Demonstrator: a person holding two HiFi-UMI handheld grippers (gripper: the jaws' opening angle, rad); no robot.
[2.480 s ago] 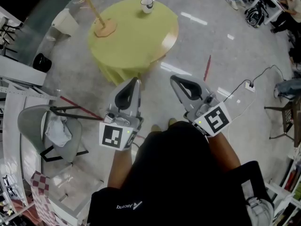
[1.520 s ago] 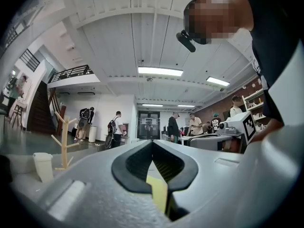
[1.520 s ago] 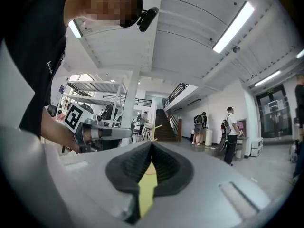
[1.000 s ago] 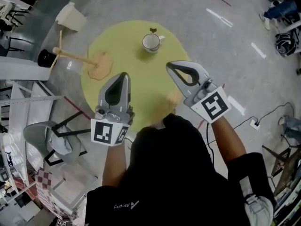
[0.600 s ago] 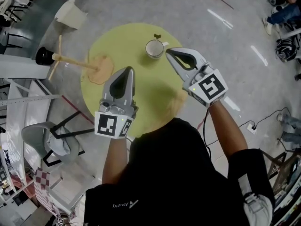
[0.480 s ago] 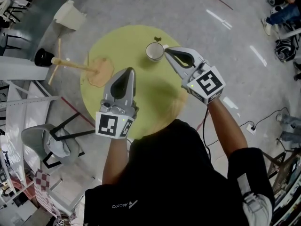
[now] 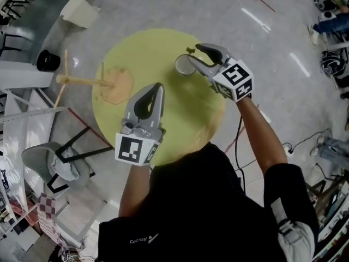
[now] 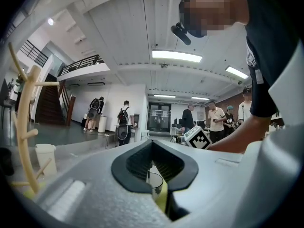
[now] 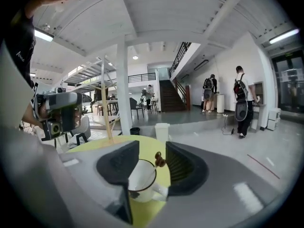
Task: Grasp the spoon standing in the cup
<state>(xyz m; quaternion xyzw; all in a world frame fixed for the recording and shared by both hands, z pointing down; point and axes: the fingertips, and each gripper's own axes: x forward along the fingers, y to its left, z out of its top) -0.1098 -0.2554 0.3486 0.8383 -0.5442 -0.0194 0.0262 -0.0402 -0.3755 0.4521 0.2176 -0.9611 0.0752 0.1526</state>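
The left gripper (image 8: pixel 153 144) holds its jaws closed tip to tip, with nothing between them. Through their oval gap a cup (image 8: pixel 155 180) shows on the yellow bench (image 8: pixel 162 201). A wooden rack (image 8: pixel 23 132) stands at the left.

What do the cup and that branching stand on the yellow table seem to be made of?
Cup: glossy white with a thin dark rim, likely enamelled metal or glazed ceramic.
Stand: pale tan, matte pegs and base, probably bare wood.
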